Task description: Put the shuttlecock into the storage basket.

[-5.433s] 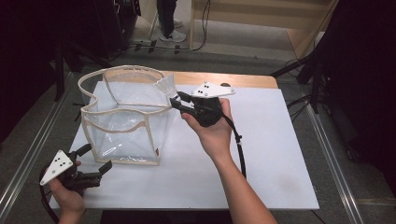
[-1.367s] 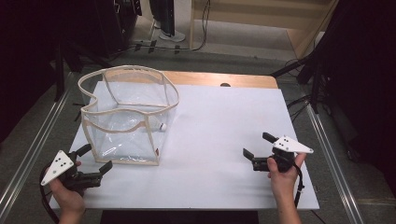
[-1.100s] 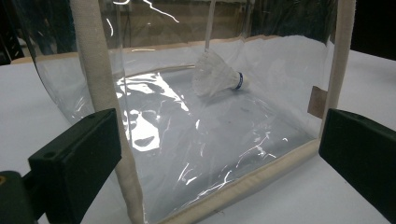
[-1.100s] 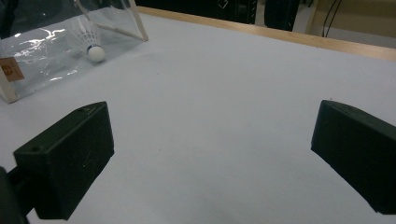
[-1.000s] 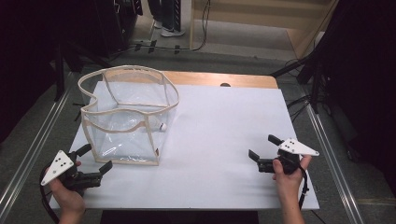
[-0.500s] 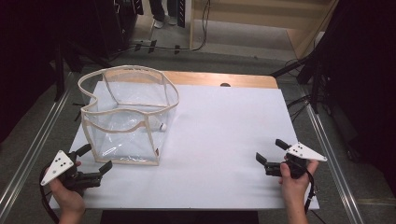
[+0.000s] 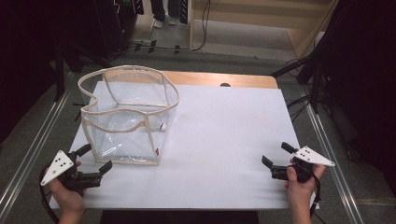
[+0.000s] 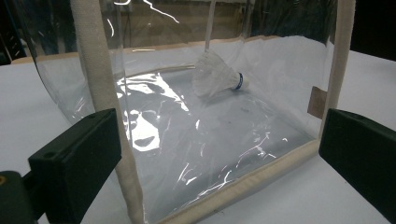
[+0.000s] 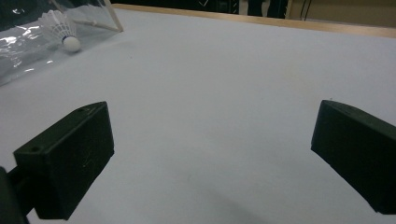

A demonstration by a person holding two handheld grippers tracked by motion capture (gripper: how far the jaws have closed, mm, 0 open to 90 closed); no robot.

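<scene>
Even overhead light falls on the white table [image 7: 224, 135], which reads bright against a dark, underexposed room beyond its edges. Shadows on it are faint and soft. In the left gripper view, white glare streaks run across the clear plastic bag [image 8: 201, 140], and the near black jaws look slightly soft. The right gripper view is dimmer and greyish, with a vague shadow near the bottom.

White shuttlecock [image 8: 218, 77] lying inside clear, upright bag [image 7: 122, 135].

Shuttlecock [image 8: 217, 77] inside the bag [image 7: 125, 119] — apparently on its floor — table's [image 7: 224, 135] left side.
</scene>
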